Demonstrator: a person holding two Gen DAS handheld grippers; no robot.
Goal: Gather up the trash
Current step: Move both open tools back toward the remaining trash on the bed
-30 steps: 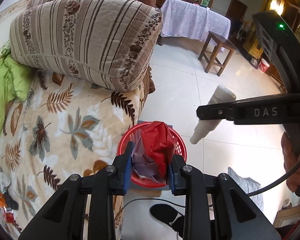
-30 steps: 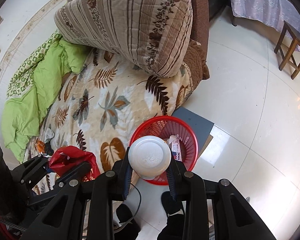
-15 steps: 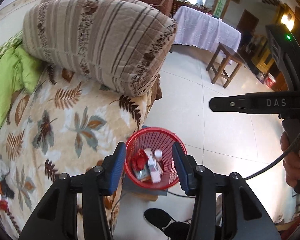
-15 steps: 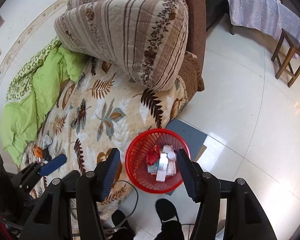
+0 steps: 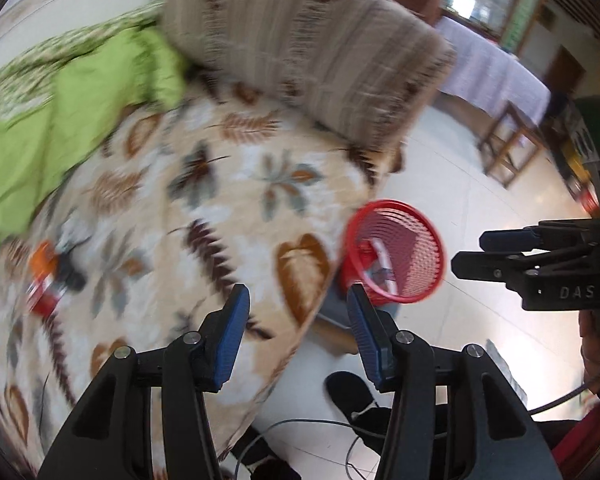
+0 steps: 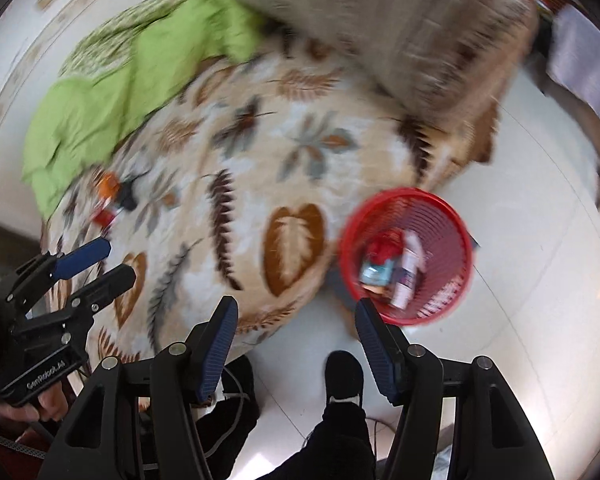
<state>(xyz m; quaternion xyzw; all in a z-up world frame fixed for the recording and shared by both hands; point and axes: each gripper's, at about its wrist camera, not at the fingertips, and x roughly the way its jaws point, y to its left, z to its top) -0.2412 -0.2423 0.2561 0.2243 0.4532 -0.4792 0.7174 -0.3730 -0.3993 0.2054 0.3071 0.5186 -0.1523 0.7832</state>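
The red mesh basket (image 5: 418, 258) (image 6: 450, 246) stands on the floor at the bed's corner. In it lie a red bag (image 6: 384, 248), a white bottle (image 6: 410, 270) and a blue packet (image 6: 374, 274). Small orange, red and black litter (image 5: 48, 276) (image 6: 112, 196) lies blurred on the leaf-print bedcover (image 5: 220, 208). My left gripper (image 5: 297, 294) (image 6: 120, 259) hangs over the bed's edge, left of the basket, its jaws opening with nothing between them. My right gripper (image 6: 296, 303) (image 5: 470, 255) hovers over the floor by the bed's edge, jaws opening, also with nothing between them.
A green blanket (image 5: 60, 120) and a folded striped quilt (image 5: 300, 52) lie further up the bed. A person's black shoes (image 6: 342, 376) and a cable are on the tiled floor below me. A wooden stool (image 5: 512, 152) and a cloth-covered table (image 5: 496, 76) stand beyond.
The red bag and the white bottle left my jaws and now lie in the basket. Both grippers opened and swung left towards the bed, so the basket now sits to the right.
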